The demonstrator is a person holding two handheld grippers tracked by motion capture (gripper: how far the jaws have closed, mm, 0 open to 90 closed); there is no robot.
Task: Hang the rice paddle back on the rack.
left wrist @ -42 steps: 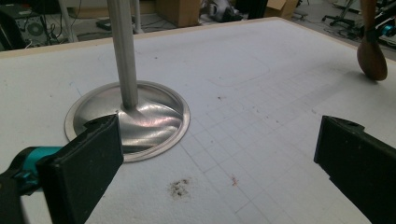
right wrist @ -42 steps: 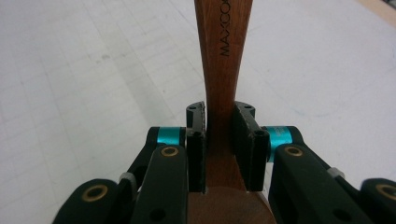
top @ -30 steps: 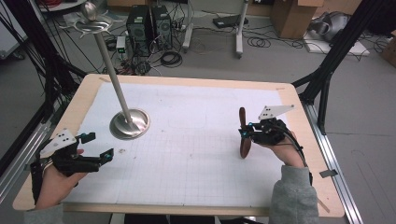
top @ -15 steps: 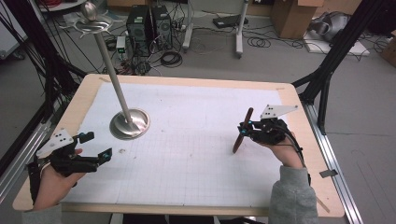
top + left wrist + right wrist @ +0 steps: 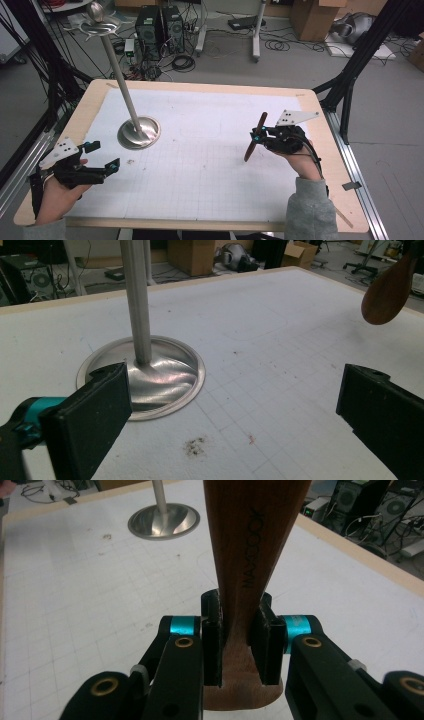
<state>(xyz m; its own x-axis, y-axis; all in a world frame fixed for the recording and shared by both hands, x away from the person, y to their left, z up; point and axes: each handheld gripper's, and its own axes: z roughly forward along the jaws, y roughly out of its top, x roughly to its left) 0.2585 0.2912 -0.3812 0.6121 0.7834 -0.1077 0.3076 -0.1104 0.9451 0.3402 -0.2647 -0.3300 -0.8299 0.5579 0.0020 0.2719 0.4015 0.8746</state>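
My right gripper [image 5: 257,135] at the table's right is shut on a dark wooden spoon [image 5: 254,138], which slants above the white mat with its lower end to the left. In the right gripper view the pads [image 5: 211,640] of my right gripper [image 5: 240,640] press both sides of the wooden spoon's handle [image 5: 252,535], near its end. My left gripper [image 5: 104,156] hovers at the front left, open with nothing between its fingers. In the left gripper view, that gripper [image 5: 235,420] faces the metal stand's base [image 5: 165,375], and the spoon's rounded end [image 5: 387,290] shows at the top right.
A metal stand with a round dished base [image 5: 139,132] and a tall slanting pole [image 5: 117,65] rises from the mat's left half. The white gridded mat [image 5: 200,165] covers the wooden table [image 5: 90,105]. Black frame posts [image 5: 350,75] flank the table.
The wooden spoon has tilted from nearly upright to slanted, its lower end swinging left in the right gripper. The left gripper has kept still.
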